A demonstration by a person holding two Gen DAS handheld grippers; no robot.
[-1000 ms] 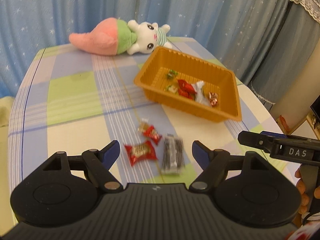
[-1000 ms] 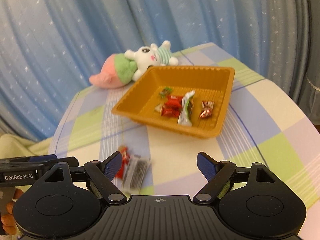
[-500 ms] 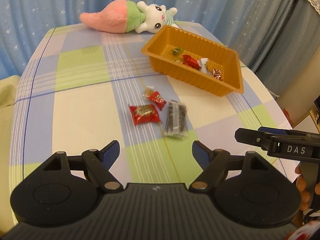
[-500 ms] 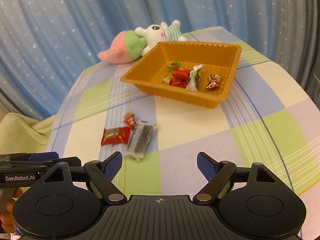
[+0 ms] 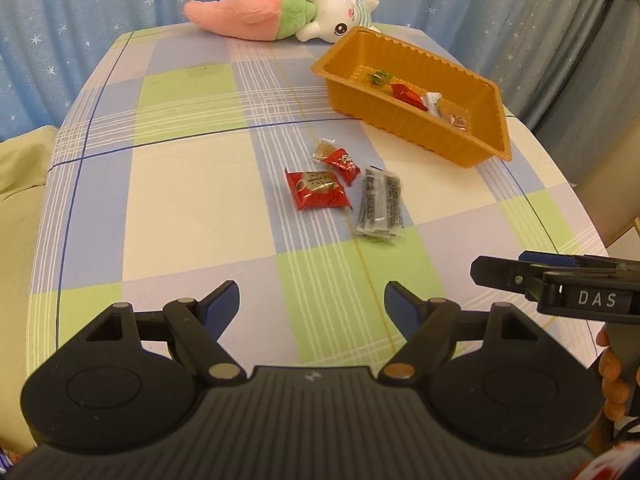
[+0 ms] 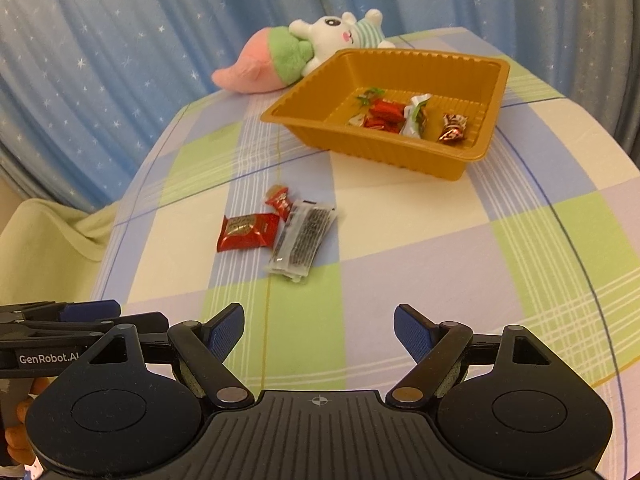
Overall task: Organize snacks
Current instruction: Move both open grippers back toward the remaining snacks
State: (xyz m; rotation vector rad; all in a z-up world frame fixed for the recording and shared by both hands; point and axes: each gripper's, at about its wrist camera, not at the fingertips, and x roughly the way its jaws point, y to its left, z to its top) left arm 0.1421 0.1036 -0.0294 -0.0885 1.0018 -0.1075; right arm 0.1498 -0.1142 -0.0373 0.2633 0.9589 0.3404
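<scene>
An orange tray (image 5: 464, 144) (image 6: 384, 156) stands at the far right of the table and holds several wrapped sweets (image 6: 384, 114). On the cloth in front of it lie a red packet (image 5: 318, 190) (image 6: 246, 231), a small red sweet (image 5: 342, 162) (image 6: 279, 200) and a clear packet of dark sticks (image 5: 380, 204) (image 6: 302, 236). My left gripper (image 5: 312, 306) is open and empty, well back from the snacks. My right gripper (image 6: 319, 328) is open and empty, also back near the table's front.
A pink, green and white plush toy (image 5: 276, 14) (image 6: 296, 54) lies at the table's far edge behind the tray. Blue starred curtains hang behind. The checked tablecloth (image 5: 180, 200) drops off at the left and right edges.
Both grippers have pulled back and up from the snacks, so the tray and packets look farther away. Both stay open. The snacks have not moved.
</scene>
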